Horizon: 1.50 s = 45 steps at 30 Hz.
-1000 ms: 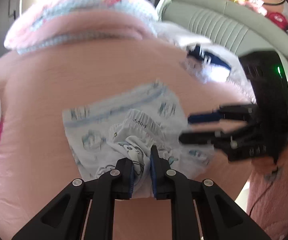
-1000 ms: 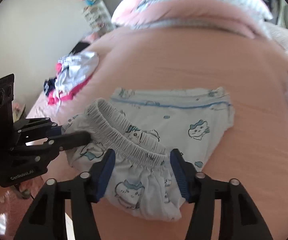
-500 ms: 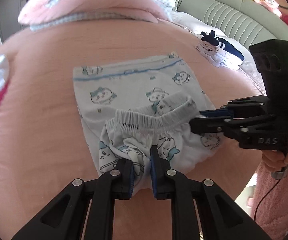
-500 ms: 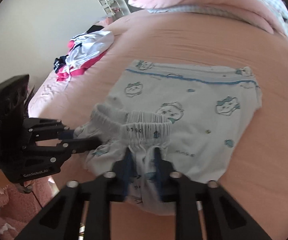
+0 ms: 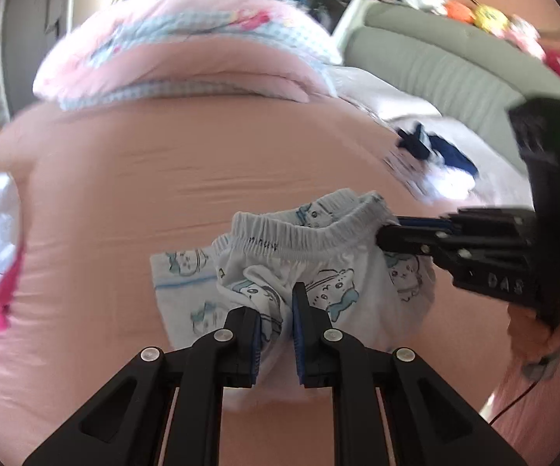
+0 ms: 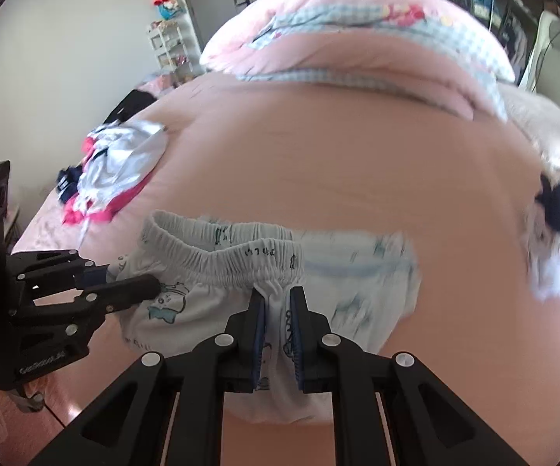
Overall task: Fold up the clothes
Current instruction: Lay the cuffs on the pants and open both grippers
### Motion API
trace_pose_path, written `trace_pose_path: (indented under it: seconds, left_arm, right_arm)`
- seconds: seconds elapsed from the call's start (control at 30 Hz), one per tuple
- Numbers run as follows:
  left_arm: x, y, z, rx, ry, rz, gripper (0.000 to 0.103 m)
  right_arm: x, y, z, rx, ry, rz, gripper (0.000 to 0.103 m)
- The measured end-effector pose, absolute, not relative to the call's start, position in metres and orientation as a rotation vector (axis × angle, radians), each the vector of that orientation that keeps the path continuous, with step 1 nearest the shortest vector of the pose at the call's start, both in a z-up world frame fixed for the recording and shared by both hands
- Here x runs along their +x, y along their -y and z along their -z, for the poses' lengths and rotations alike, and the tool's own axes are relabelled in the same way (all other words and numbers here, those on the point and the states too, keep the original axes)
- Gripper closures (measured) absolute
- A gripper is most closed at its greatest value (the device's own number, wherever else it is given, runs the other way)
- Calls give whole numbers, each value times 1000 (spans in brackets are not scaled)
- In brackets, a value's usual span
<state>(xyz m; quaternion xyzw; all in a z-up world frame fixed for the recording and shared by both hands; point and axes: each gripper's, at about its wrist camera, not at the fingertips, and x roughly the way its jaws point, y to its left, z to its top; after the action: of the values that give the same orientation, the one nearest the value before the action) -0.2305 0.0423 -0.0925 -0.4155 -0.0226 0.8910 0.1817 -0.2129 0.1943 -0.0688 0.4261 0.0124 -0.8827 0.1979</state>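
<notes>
The bed [image 6: 318, 163] under me is wide and pink, with a rolled quilt [image 6: 357, 39] at its far end. A loose heap of clothes [image 6: 116, 163] lies well off to the left, and another small pile [image 5: 435, 163] sits near the right edge; I judge those are yet to be folded.

In front of me are the printed shorts [image 5: 318, 272], part lying flat on the bed and part lifted. The waistband [image 6: 241, 256] is raised and stretched between my two hands.

My left gripper [image 5: 276, 322] is pinched narrow on a bunch of the fabric below the waistband. My right gripper [image 6: 276, 334] has just been closing and now pinches the cloth right under the elastic, fabric caught between its pads.

So I judge this fold is mid-way: both grips are made, the waistband half is up, and it has not yet been laid down over the rest.
</notes>
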Motion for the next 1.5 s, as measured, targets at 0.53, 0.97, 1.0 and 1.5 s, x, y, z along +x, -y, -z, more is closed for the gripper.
trace_pose_path:
  seconds: [0.53,0.97,1.0,1.5]
  left_arm:
    - [-261,-12,122,-1324,139,-2768,75]
    - [-301,-50,154,-1453,-51,-2458,77]
    - [-308,-46,156,-1459,-1,-2460,77]
    - [-212,-7,143,-1439,136,-2626,77]
  right_arm:
    - [-239,-252,120,1341,166,2379,79]
    - [-257,-217,150,1348,6,2323,77]
    - [-264,-225,155,1373,26,2348,77]
    - [-198,-204,131,1396,-83,2172,77]
